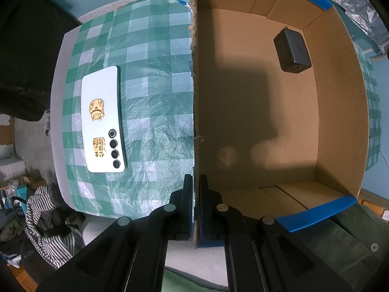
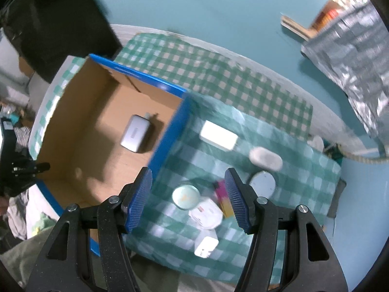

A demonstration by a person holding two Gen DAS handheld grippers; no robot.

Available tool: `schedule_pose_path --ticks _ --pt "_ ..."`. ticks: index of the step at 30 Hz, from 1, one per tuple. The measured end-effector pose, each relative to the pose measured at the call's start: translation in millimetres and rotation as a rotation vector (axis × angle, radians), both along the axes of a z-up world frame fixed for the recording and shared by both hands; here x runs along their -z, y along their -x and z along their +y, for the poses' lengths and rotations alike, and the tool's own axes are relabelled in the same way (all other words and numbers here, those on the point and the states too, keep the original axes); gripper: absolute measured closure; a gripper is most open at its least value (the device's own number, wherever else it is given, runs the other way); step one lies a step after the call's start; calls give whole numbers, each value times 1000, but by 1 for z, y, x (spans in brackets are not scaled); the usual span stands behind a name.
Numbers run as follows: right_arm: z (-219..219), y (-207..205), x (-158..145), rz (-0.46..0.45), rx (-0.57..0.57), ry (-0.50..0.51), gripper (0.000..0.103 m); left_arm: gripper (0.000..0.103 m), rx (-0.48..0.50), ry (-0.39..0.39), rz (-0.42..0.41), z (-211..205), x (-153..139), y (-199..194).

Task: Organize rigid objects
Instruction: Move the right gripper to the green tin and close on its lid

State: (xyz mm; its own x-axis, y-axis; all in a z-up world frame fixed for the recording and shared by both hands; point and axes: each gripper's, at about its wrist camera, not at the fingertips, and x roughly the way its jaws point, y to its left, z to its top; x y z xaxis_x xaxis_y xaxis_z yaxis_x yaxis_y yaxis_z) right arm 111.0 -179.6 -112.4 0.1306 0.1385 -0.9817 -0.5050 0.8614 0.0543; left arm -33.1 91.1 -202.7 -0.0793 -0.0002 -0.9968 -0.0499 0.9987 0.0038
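My left gripper [image 1: 195, 182] is shut on the left wall of the cardboard box [image 1: 195, 97], one finger on each side of it. A dark grey charger [image 1: 292, 51] lies on the box floor at the far right. A white phone [image 1: 103, 119] with gold stickers lies face down on the checked cloth, left of the box. My right gripper [image 2: 188, 187] hangs open and empty above the cloth, right of the cardboard box [image 2: 167, 131]. Below it lie a round pale disc [image 2: 186, 197], a white adapter [image 2: 206, 215], a white plug [image 2: 206, 243] and a pink card [image 2: 222, 192]. The grey charger [image 2: 137, 133] rests inside the box.
A white rectangular block [image 2: 218, 135], a white oval case [image 2: 266, 158] and a grey round piece [image 2: 262, 183] lie farther out on the checked cloth [image 2: 218, 77]. A silver foil bag [image 2: 352, 56] stands at the right. Striped clothing [image 1: 48, 219] lies beyond the table's left edge.
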Motion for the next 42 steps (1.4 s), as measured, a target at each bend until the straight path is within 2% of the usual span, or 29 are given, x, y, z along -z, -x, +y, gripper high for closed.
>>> schedule_pose_path --ticks 7,13,22,40,42 --pt "-34 3 20 39 72 28 41 99 1 0 4 0 1 0" --pt "-43 11 46 87 78 37 41 99 4 -2 6 -1 0 1" --pt "-27 26 96 173 -10 27 41 99 4 0 9 -2 -1 2" --pt "2 26 143 183 -77 111 41 99 10 -4 17 -1 0 4" --pt "3 25 147 181 -79 114 46 99 10 -3 16 -1 1 4"
